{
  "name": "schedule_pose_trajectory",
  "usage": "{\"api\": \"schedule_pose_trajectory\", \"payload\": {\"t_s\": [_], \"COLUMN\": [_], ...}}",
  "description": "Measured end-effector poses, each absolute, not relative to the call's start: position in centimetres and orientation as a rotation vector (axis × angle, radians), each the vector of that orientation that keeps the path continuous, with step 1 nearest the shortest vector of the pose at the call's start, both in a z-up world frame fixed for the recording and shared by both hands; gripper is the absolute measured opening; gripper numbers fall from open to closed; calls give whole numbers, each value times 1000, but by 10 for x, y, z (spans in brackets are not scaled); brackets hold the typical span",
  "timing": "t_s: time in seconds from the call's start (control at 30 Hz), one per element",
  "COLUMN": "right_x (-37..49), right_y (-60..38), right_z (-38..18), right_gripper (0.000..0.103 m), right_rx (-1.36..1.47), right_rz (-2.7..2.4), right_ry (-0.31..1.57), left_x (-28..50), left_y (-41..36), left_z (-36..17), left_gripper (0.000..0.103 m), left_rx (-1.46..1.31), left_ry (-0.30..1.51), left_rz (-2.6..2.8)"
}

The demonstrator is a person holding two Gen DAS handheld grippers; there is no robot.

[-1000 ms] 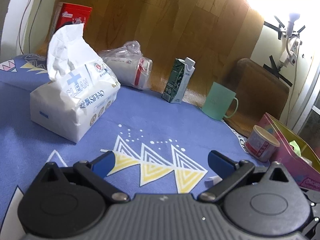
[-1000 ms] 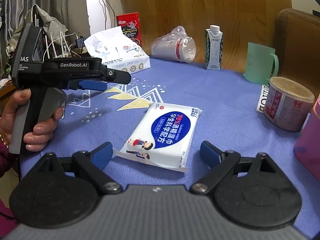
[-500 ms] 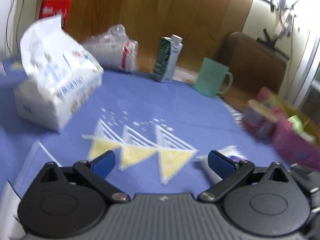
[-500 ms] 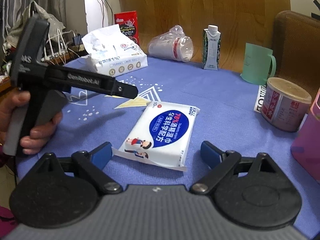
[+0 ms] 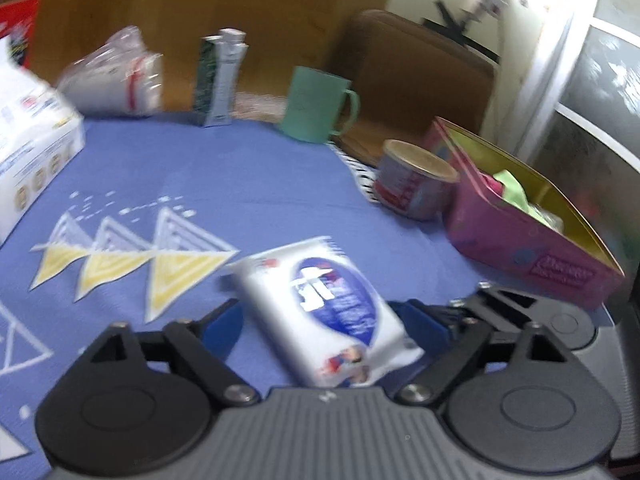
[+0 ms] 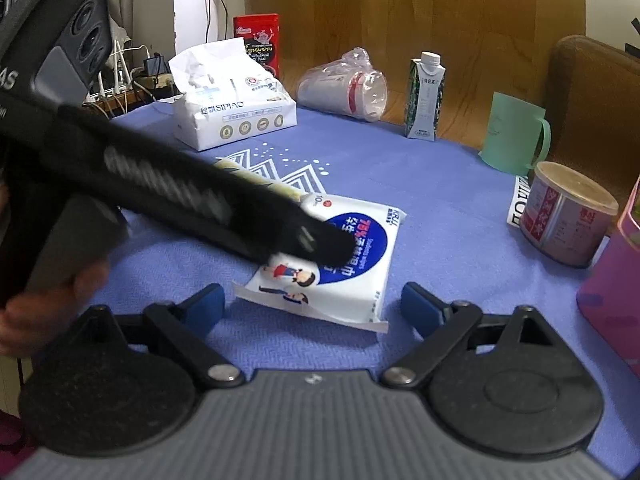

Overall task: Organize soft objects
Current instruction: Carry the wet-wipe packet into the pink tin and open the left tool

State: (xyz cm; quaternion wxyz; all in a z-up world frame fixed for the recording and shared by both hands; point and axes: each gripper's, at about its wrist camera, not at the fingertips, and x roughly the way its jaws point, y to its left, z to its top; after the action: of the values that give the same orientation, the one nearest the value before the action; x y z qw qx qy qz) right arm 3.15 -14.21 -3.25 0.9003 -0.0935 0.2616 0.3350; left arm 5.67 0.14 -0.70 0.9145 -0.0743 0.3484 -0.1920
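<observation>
Through your left wrist camera, the wet-wipe pack (image 5: 328, 316) lies on the blue tabletop (image 5: 248, 184) right between the fingers of your left gripper (image 5: 320, 320). Those fingers have just been closing and now stand about half open. The right-hand blue finger (image 5: 420, 324) looks to be touching the pack's edge, while the left-hand one shows a sliver of cloth beside it, so you do not have a grip yet. The view is smeared, so the contact is hard to tell for sure. Off to the right sits the pink tin box (image 5: 532, 248), lid off, with some green and pink soft things already inside; that reads as the likely home for the pack. A round can (image 5: 416, 188) stands just beside the box.

Through your right wrist camera, the same wet-wipe pack (image 6: 332, 256) lies flat on the tabletop ahead of your right gripper (image 6: 312, 308). Its fingers have also just been closing a little, yet they remain wide, with nothing between them; the pack's near edge lies just beyond the tips. Your left gripper reaches across over the pack's left half. The big tissue pack (image 6: 232, 112) waits at the far side, untouched.

So the sorting looks partly done: a few items boxed, this pack about to be seized, the tissues left.
</observation>
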Motion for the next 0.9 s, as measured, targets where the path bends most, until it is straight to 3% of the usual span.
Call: {"api": "schedule_pose_trajectory", "payload": {"t_s": [0.13, 0.3, 0.5, 0.77, 0.9], "right_x": [27, 12, 10, 68, 81], "right_y": [-145, -171, -240, -354, -388], "right_z": [-31, -16, 18, 33, 21], "right_gripper": [76, 76, 76, 81, 82], "right_rx": [-186, -140, -136, -27, 82], "right_rz": [667, 586, 362, 4, -41], "right_ry": [514, 395, 254, 327, 366], "left_x": [55, 55, 79, 156, 182], "left_y": [-14, -43, -140, -293, -304], "left_z": [0, 37, 81, 84, 76], "left_gripper": [75, 75, 75, 79, 79], "left_rx": [-110, -92, 31, 152, 110], "left_ry": [722, 637, 539, 578, 646], "left_rz": [-384, -474, -651, -753, -711]}}
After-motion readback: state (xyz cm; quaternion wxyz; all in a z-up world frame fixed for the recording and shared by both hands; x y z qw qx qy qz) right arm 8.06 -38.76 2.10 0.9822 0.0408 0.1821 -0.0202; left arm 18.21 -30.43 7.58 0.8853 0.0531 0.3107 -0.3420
